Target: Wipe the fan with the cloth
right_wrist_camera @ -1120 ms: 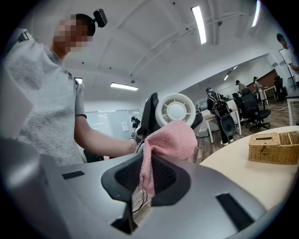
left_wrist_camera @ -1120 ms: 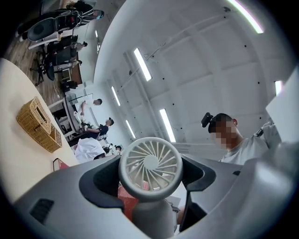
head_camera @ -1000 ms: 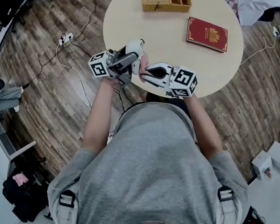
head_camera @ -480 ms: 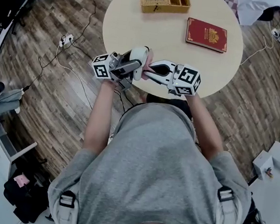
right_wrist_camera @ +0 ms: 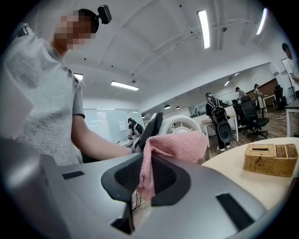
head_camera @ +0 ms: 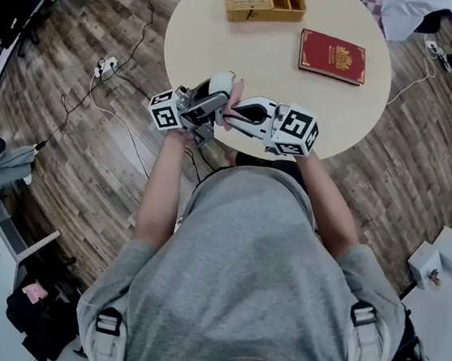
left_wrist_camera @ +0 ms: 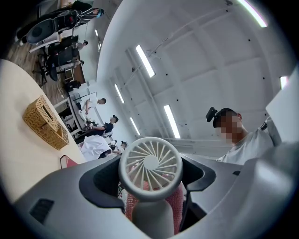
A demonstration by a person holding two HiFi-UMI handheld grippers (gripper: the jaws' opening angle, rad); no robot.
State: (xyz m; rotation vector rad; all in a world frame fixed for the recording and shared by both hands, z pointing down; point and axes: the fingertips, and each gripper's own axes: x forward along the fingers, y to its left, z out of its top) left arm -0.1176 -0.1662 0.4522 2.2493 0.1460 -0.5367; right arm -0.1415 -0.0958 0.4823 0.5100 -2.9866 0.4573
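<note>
Here, left tongs (left_wrist_camera: 152, 200) pinch the fan (left_wrist_camera: 150, 165) by its stem; right tongs (right_wrist_camera: 145, 175) pinch the cloth (right_wrist_camera: 180, 144). Left gripper view alone shows the grille face, cloth behind it; right gripper view shows cloth draped over the rim.

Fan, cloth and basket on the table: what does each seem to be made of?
The fan is probably moulded plastic, off-white with a smooth matte finish; its thin radial grille ribs and ring look cast in one piece. The cloth is a soft pink textile, woven or knitted, with a waffle-like texture and loose folds. The basket looks like tan wicker or rattan, with a weave showing on its walls.
</note>
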